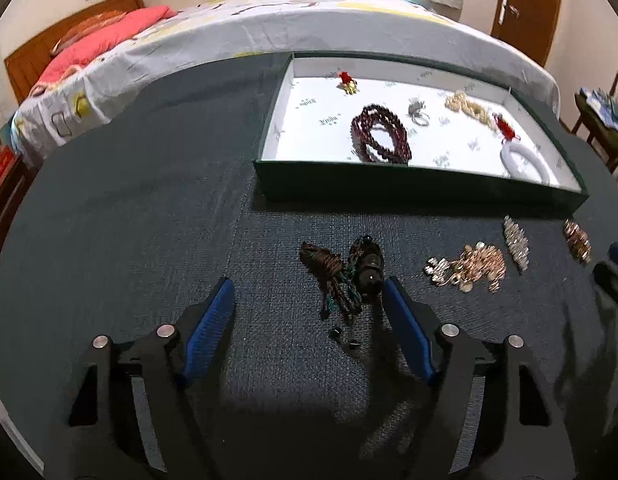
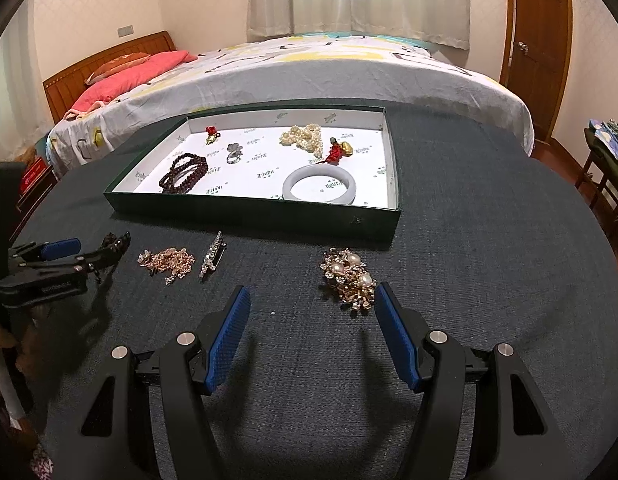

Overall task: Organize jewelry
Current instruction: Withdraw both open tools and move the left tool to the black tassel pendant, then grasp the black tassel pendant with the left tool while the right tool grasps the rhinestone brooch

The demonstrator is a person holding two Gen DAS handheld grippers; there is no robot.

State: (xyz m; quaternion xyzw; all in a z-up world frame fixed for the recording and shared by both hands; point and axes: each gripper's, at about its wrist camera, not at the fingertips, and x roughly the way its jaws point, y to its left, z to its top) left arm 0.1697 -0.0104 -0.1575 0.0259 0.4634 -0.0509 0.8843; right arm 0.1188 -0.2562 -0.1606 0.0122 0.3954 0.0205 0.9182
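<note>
- Landmark: a shallow dark-green tray with a white printed lining, resting on the dark fabric-covered surface. A bed stands beyond the tray's far rim.
- Inside the tray: a dark red bead bracelet near the left front corner; a white bangle against the front wall, right of centre; a pearl strand toward the back; a silver ring between bracelet and pearls; a small red-and-gold charm at the back left; a second red-and-gold piece just beside the pearls.
- In front of the tray, on the surface: a dark corded necklace lies below the tray's left half; a rose-gold cluster lies right of it; a slim silver brooch lies beside the cluster; a pearl-and-gold brooch lies below the tray's right half, well apart from the rest.
- Left claw: jaws apart at medium width, angled down at the surface. The corded necklace lies between the blue pads; the right pad sits just beside the necklace's dark pendant. Contact cannot be confirmed; nothing is lifted.
- Right claw: jaws apart at medium width, nothing gripped. The pearl-and-gold brooch lies just beside the tip of the right pad, on its inner side.
</note>
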